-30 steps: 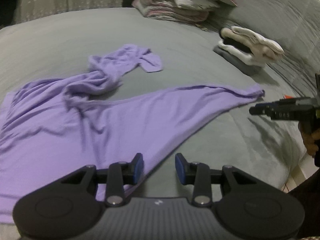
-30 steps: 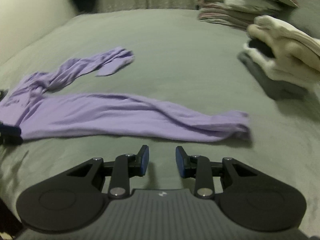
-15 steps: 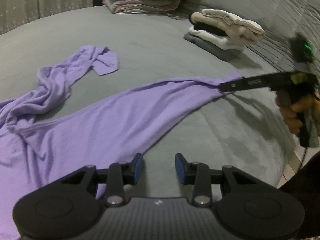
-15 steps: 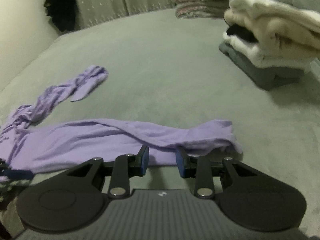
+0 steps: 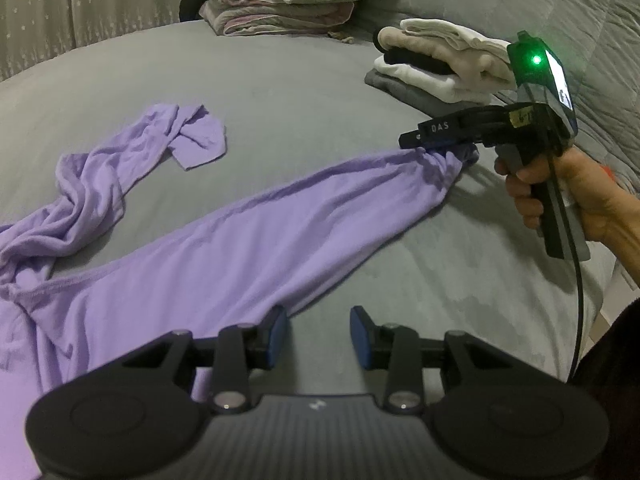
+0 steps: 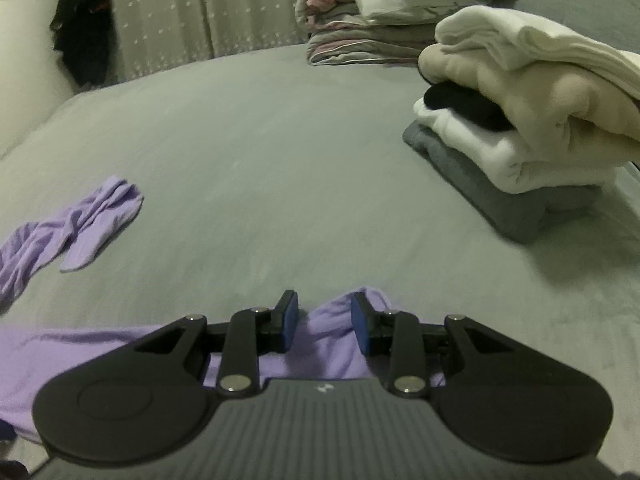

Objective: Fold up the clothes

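1. A lilac garment (image 5: 224, 256) lies spread across the grey bed (image 5: 280, 92), its body towards the near left and one long sleeve stretched out to the right.
2. The second sleeve (image 5: 132, 152) lies crumpled and twisted towards the far left, its cuff folded back on itself.
3. The left tool (image 5: 318, 330) hovers low over the near edge of the garment. Its blue pads stand apart with nothing between them; the left-hand pad sits over the hem, the other over bare bed.
4. The right tool (image 6: 324, 322) is at the cuff end of the stretched sleeve (image 6: 340, 316). Its pads are apart, and lilac cloth shows in the gap between them (the pads do not appear to press on it).
5. From the left wrist view, the right tool's fingers lie over the bunched cuff, and a hand (image 5: 560, 196) grips its handle; a green light glows on top and a black cable hangs down from it.
6. A stack of folded clothes (image 6: 520, 120) (grey at the bottom, white and cream above, something black tucked between) sits on the bed to the right, well apart from the lilac garment.
7. A pile of folded bedding (image 6: 380, 28) rests at the far side of the bed, before a pale curtain (image 6: 160, 20) with small dots.
8. A dark item (image 6: 84, 32) hangs at the far left by the curtain; what it is I cannot tell.
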